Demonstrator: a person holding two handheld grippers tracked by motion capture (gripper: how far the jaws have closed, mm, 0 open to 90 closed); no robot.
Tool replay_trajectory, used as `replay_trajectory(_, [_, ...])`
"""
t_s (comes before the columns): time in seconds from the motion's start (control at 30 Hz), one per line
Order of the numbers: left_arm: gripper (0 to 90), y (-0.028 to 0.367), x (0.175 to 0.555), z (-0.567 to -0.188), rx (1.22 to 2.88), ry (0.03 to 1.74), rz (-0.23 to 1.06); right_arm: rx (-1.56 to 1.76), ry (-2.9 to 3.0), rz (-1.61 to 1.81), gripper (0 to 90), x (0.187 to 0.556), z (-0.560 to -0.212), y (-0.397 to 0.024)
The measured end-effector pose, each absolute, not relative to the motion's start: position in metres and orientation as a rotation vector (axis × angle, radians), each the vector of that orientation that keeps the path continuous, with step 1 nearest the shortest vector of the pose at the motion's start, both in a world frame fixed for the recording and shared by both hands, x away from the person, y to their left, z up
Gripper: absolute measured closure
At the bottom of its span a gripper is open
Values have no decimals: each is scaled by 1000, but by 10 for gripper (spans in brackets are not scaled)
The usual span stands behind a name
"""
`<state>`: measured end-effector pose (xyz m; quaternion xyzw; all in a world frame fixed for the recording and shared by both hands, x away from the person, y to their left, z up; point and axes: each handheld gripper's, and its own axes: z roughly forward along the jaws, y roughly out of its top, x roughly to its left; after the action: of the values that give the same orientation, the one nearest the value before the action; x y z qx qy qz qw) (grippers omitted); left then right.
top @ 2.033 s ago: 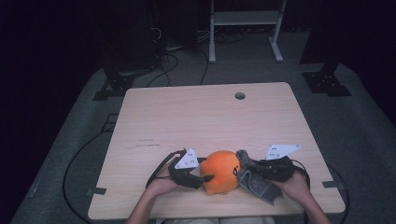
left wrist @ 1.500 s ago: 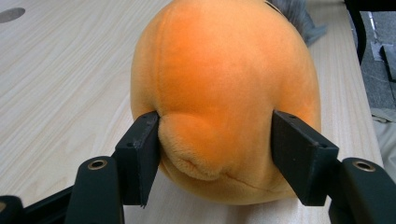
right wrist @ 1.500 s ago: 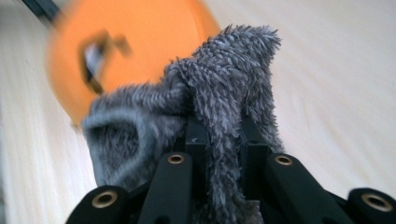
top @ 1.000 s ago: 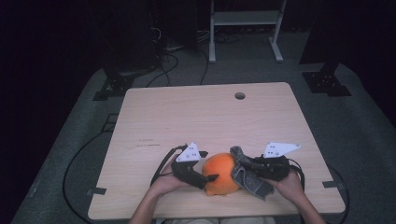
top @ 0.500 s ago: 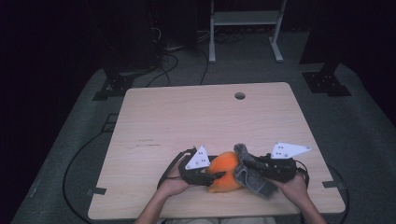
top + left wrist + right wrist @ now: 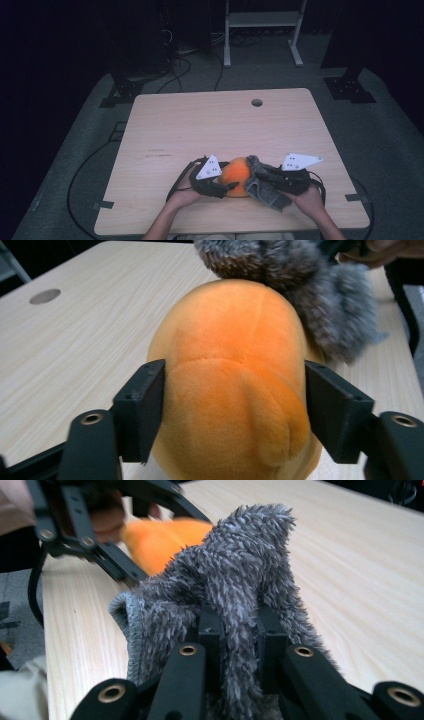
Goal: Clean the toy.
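Both grippers sit at the lower middle of the high view, near the front edge of the pale wooden table [image 6: 210, 125]. At lower left of centre, the left gripper [image 6: 227, 186] lies against the round orange plush toy [image 6: 236, 176], its grey three-cornered plate tilted above it. At lower right of centre, the right gripper [image 6: 260, 181] meets the shaggy grey fabric piece [image 6: 267, 192], which drapes against the right side of the orange toy and hangs toward the table's front edge. A small round hole [image 6: 257, 102] marks the tabletop in the upper middle, well apart from the hands. A white metal stand [image 6: 262, 20] stands on the dark floor at the top of the frame.

Looking along the left gripper [image 6: 235, 410], the two black jaws rise at lower left and lower right with the orange plush toy [image 6: 235, 370] between them. The jaws have just been opening a little, yet both pads lie against the toy's sides and dent the plush. The grey fabric [image 6: 305, 285] lies over the toy's far end at the upper right.

Looking along the right gripper [image 6: 240, 630], the jaws stand close together at the lower middle, pinched on a fold of the grey fabric [image 6: 235, 570]. The orange toy [image 6: 160, 537] shows at the upper left behind it, beside the other gripper's black frame.
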<state>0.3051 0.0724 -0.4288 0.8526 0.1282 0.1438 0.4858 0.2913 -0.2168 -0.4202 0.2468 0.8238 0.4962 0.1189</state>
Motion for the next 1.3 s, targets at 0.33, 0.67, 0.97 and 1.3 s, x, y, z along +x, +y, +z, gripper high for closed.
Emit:
replay_trajectory(0.33, [359, 78, 298, -434, 2105, 203, 331, 747, 2416, 1388, 773, 292, -421, -231])
replay_trajectory(0.67, [354, 79, 298, -434, 2098, 190, 314, 747, 2472, 1318, 772, 298, -428, -232])
replay_trajectory(0.97, [261, 81, 299, -432, 2095, 181, 325, 670, 2422, 1390, 773, 290, -416, -219])
replay_trajectory(1.3, [315, 77, 298, -431, 2103, 169, 324, 585, 2397, 1479, 774, 281, -395, -201])
